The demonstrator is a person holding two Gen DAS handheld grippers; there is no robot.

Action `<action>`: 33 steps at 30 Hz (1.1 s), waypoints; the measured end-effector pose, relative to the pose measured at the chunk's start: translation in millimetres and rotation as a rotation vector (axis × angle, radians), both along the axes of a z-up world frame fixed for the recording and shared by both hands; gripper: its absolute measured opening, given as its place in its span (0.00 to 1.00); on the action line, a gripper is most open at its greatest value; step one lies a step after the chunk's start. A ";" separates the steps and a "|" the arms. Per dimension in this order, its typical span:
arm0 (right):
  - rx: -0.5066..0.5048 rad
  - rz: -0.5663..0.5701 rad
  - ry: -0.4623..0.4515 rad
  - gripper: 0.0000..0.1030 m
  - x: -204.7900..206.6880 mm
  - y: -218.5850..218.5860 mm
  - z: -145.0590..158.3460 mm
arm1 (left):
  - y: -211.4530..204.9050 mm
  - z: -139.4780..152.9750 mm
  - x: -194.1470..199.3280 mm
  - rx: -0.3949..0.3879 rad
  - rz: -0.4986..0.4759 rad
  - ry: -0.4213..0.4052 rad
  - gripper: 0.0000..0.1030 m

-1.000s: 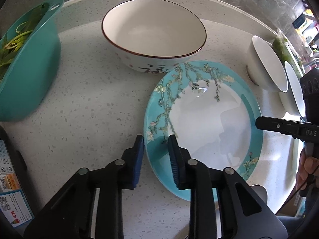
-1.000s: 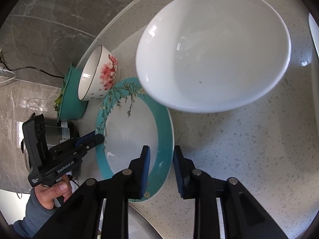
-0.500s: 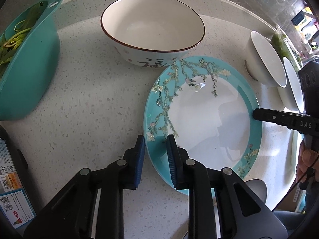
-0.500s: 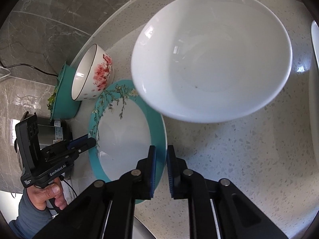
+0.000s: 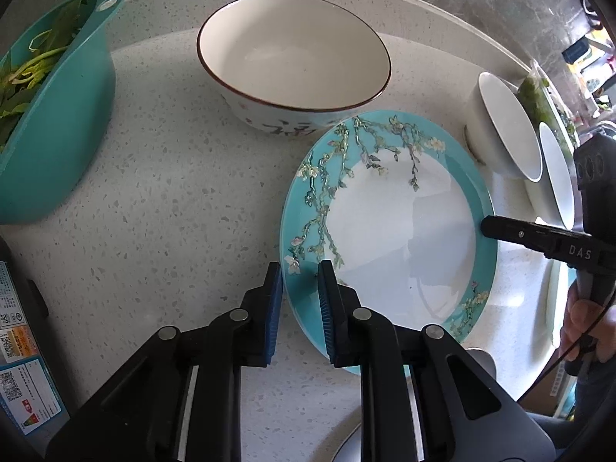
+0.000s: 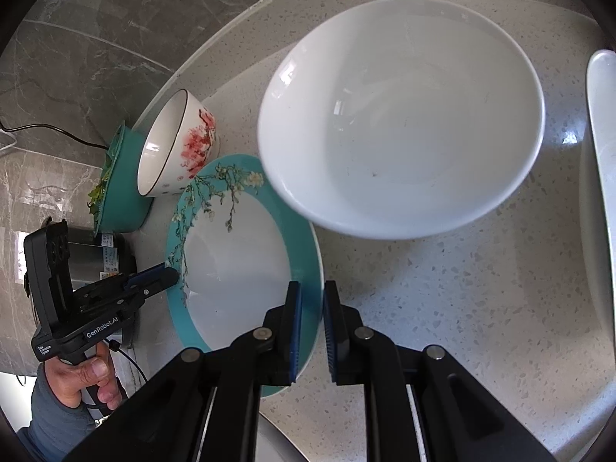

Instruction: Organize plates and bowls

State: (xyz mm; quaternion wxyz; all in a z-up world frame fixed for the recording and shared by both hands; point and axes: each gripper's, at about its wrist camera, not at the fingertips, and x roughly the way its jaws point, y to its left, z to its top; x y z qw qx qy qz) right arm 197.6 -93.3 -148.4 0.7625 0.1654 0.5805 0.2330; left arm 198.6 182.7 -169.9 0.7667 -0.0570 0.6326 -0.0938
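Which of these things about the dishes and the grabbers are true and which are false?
1. Both grippers straddle the rim of the teal flowered plate, on opposite edges. True: the left gripper and the right gripper each have a finger on either side of the rim.
2. The teal basin is empty. False: it holds green leafy vegetables.
3. The bowl with the brown rim sits beside the teal plate. True.
4. The big white bowl has red flowers on it. False: it is plain white; the red flowers are on the brown-rimmed bowl.
5. The plate has soup in it. False: its white middle is bare.
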 end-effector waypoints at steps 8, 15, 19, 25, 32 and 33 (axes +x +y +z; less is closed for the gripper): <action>0.007 -0.006 0.007 0.16 -3.2 -1.7 3.8 | 6.1 10.6 -3.6 -0.021 0.010 0.013 0.16; 0.010 0.004 -0.013 0.16 -8.5 -1.8 22.4 | 11.5 25.4 -18.7 -0.039 0.019 0.014 0.16; 0.010 -0.004 -0.015 0.16 -18.6 0.4 31.2 | 14.1 37.4 -30.4 -0.043 0.025 0.005 0.16; 0.008 0.008 -0.019 0.17 -42.1 2.7 38.7 | 13.2 55.7 -61.0 -0.043 0.028 -0.008 0.16; 0.010 0.026 -0.023 0.18 -78.9 0.6 45.2 | 4.4 61.1 -107.6 -0.041 0.032 0.003 0.16; 0.013 0.025 -0.023 0.18 -84.1 -0.4 45.9 | 3.0 60.4 -115.6 -0.045 0.035 0.008 0.16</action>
